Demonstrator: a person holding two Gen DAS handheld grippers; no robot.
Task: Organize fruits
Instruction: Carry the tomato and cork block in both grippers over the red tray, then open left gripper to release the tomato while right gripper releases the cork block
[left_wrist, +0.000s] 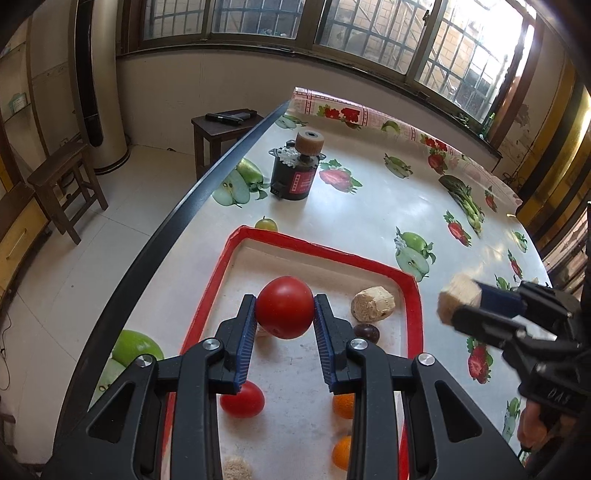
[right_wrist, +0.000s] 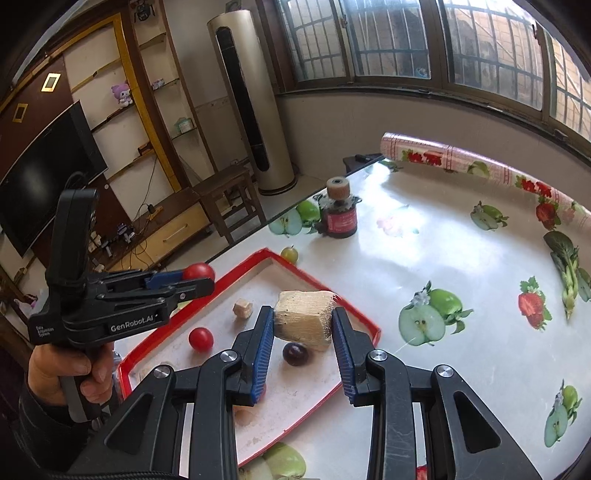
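Note:
My left gripper (left_wrist: 284, 314) is shut on a red tomato (left_wrist: 284, 307) and holds it above the red-rimmed tray (left_wrist: 321, 250). My right gripper (right_wrist: 303, 326) is shut on a pale beige chunk (right_wrist: 304, 317), lifted over the tray's right part (right_wrist: 364, 321). In the tray lie a second red tomato (left_wrist: 242, 399), a beige chunk (left_wrist: 372, 304), a dark grape (left_wrist: 366, 332) and two oranges (left_wrist: 343, 405). In the right wrist view the tray holds a red tomato (right_wrist: 201, 339), a dark grape (right_wrist: 295, 353) and a small beige cube (right_wrist: 242, 308). A green grape (left_wrist: 266, 223) lies on the table just beyond the tray.
A dark motor with a tan roller on top (left_wrist: 295, 173) stands on the fruit-print tablecloth (left_wrist: 369, 206) behind the tray. The cloth's rolled end (right_wrist: 480, 162) lies along the far edge. Wooden stools (left_wrist: 62, 184) stand on the floor left of the table's edge (left_wrist: 207, 188).

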